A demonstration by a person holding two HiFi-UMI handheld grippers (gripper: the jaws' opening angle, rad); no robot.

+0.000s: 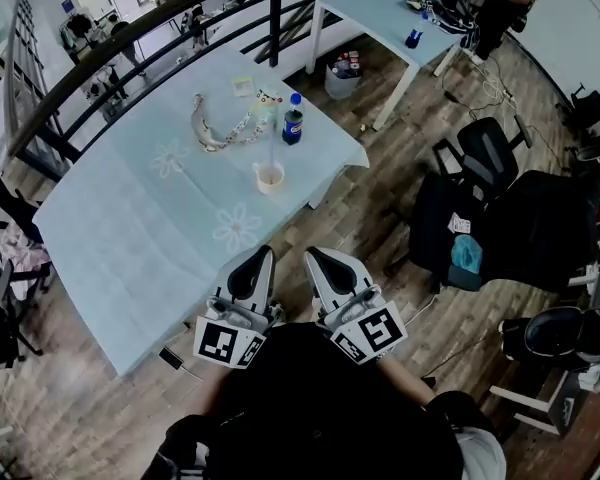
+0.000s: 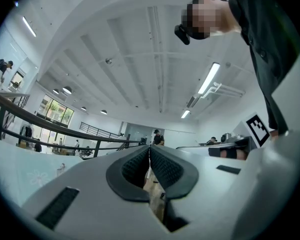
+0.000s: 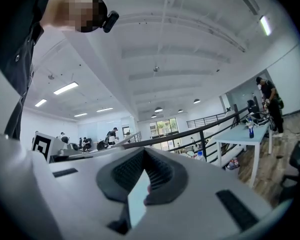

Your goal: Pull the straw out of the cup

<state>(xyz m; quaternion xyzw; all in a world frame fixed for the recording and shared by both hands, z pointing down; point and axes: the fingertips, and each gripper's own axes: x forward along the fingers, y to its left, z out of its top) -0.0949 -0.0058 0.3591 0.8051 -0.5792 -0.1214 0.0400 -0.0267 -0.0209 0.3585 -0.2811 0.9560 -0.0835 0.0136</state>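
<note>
- Ahead of both grippers, well apart from them on the pale-clothed table point(image 1: 130, 218), stands the cup point(image 1: 269, 177) with the straw point(image 1: 273, 146) rising out of it.
- Just beyond the cup stands a blue-capped bottle point(image 1: 293, 123), close to the straw's top end.
- The straw's long axis looks near upright. From this steep head view its exact lean is hard to judge, so the pull should probably go up along the straw, not sideways.
- The left gripper point(image 1: 263, 254) hangs at the table's near edge, almost straight in line with the cup. Its jaws are pressed together with nothing between them point(image 2: 150, 150).
- The right gripper point(image 1: 313, 256) sits just beside it, offset to the cup's right, and its jaws are also closed and empty point(image 3: 144, 152).
- The left looks slightly the nearer, though the two are close to level.
- Neither gripper view shows the cup, since both look out across the room.
- Whichever hand takes the straw must first part its jaws and reach forward over the cloth.
</note>
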